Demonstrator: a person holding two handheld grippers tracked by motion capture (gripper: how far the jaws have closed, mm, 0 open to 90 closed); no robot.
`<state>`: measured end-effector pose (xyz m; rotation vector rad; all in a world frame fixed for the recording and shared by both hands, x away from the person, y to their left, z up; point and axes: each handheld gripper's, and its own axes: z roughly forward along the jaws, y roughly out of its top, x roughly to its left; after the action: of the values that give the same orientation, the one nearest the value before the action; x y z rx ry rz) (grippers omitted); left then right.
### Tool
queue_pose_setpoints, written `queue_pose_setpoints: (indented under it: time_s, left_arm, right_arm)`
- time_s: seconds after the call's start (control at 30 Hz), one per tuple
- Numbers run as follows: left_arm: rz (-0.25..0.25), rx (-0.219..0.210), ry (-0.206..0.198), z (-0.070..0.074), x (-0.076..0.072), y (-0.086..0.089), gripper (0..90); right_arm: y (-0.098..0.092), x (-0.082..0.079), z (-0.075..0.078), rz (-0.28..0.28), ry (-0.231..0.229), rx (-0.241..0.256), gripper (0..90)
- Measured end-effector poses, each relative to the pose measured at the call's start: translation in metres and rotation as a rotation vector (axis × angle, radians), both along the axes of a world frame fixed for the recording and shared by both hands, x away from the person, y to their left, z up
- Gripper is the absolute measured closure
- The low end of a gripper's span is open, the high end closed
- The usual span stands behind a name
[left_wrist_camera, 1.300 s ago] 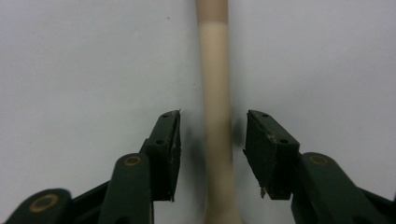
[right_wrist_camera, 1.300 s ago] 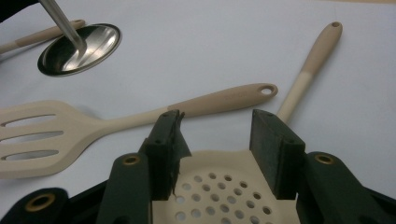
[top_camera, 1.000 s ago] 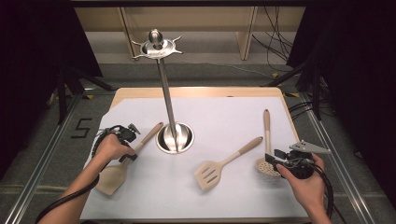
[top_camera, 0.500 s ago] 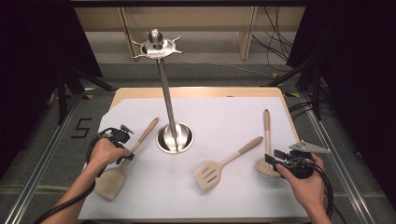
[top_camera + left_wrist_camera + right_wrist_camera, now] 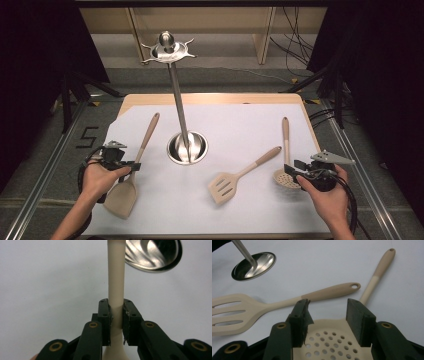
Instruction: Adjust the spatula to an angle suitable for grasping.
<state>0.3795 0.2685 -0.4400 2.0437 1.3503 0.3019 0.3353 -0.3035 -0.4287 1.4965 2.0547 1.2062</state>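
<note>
Left hand (image 5: 102, 176), at 8 o'clock on the table, wraps the left gripper (image 5: 131, 165), whose jaws are clamped on the neck of a turner (image 5: 125, 192), just above its blade; the handle runs up toward 12 o'clock. In the left gripper view the pale neck (image 5: 115, 290) stands between both jaws, touching each.

Right hand (image 5: 322, 192), at 4 o'clock, holds the right gripper (image 5: 293, 169) with jaws apart over the bowl of a skimmer (image 5: 286, 176); the right gripper view shows the perforated bowl (image 5: 332, 342) beneath the gap.

Slotted spatula (image 5: 235, 176) lies diagonally between skimmer and stand, apart from both.

Stand (image 5: 180, 110): steel, round base at centre, hooked crown on top.

Table (image 5: 215, 98): wood edge, white sheet (image 5: 235, 125) over it. Grey floor around, cables at 1 o'clock, dark curtains at the sides.
</note>
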Motion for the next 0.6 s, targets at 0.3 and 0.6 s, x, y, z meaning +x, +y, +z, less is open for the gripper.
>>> queue_pose_setpoints:
  time_s: [0.3, 0.6]
  left_arm:
    - [0.043, -0.066, -0.146, 0.006, -0.016, 0.007, 77.8]
    - [0.046, -0.117, -0.231, 0.016, -0.021, 0.007, 77.8]
  right_arm:
    - [-0.001, 0.001, -0.001, 0.006, -0.029, 0.005, 53.4]
    - [-0.001, 0.001, 0.000, 0.015, -0.027, -0.015, 53.4]
